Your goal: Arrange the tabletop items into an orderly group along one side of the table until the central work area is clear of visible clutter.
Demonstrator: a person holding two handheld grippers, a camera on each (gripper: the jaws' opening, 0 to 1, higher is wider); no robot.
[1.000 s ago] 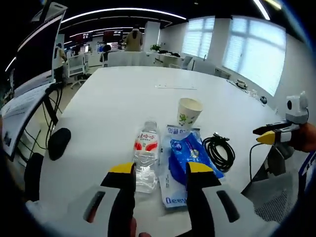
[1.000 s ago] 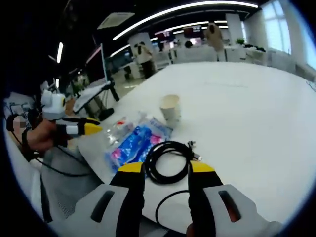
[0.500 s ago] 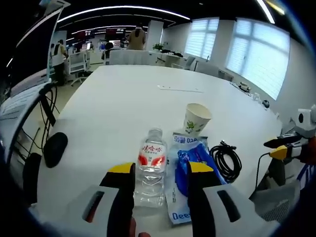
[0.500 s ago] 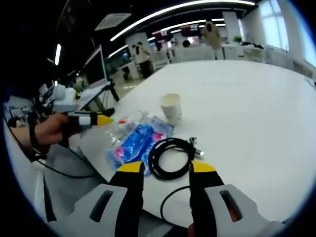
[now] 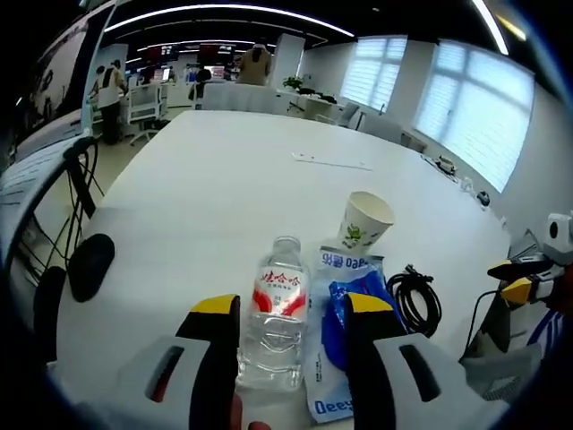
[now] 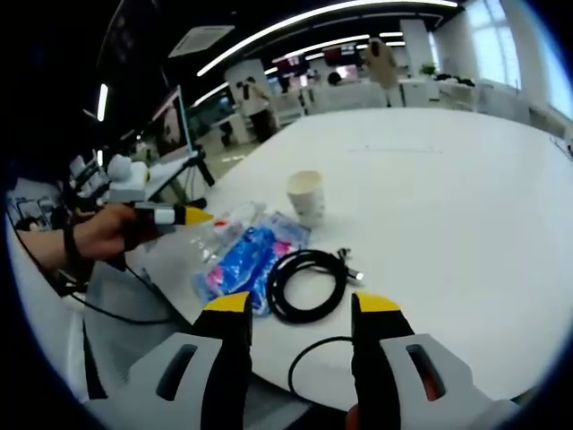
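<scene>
As the left hand-held gripper [image 5: 291, 309] eases back toward the near desk edge, its yellow-tipped jaws stay spread and hold nothing, and the water bottle [image 5: 272, 313] now sits right between them at the bottom centre of the left gripper view, where a second ago it lay a little further off to the left jaw's side. Just right of the bottle, touching or nearly so, lies the blue wipes pack [image 5: 349, 313], with the paper cup [image 5: 365, 221] standing upright above it in the frame and the coiled black cable [image 5: 416, 300] off to the right. At the left edge a black mouse [image 5: 87, 266] rests well apart from the group.

Over in the right gripper view, the right hand-held gripper [image 6: 300, 305] is also spread and empty at the bottom centre, and it has drawn back: the cable coil [image 6: 307, 285] that lay between its tips a second ago now lies clear above them. The left hand-held gripper comes in from the left of that frame, hovering beside the bottle.

Bottle, pack, cup and cable are bunched along the near side of the white desk [image 5: 242, 170], and its wide middle is bare. My read: the grouping looks close to done, with both grippers backing away; the mouse may be the one straggler.
</scene>
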